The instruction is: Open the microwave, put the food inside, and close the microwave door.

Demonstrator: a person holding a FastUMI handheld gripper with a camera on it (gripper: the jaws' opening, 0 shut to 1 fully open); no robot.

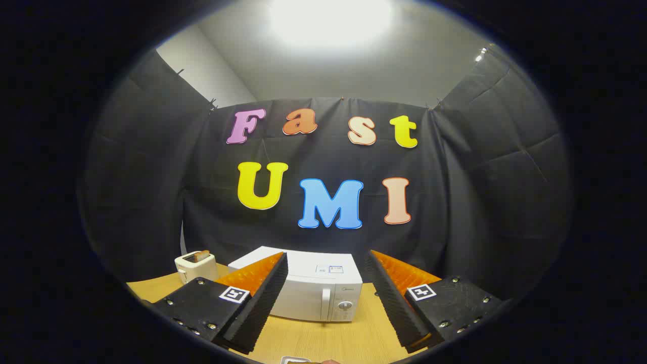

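Microwave [313, 296] sits on the wooden bench [323, 338], beyond the fingertips and framed between the 2 fingers. Door shut. A vertical handle [326, 303] runs down the door's right side, just left of the control panel with 1 round knob [344, 306].

Hand-held gripper [323, 263]: fingers spread wide, nothing between them, not touching the microwave.

Toaster [196, 266] stands to the left of the microwave, apart from it, with something in its slot; too small to tell what.

At the near bench edge, between the fingers, a pale rim of some object [295, 360] shows, cut off. Possibly the food's dish; cannot tell.

Handling judgement:
- Microwave body: rigid, probably heavy enough to stay put under a gentle pull, though a hard tug may slide it on the smooth bench.
- Handle: stiff, smooth plastic, likely slippery. Best hold is across the bar at mid-height, 1 finger each side, then pull along the door's arc.
- Hinge is presumably on the left, so the door would swing out leftward.
- Task stage: opening not yet begun.
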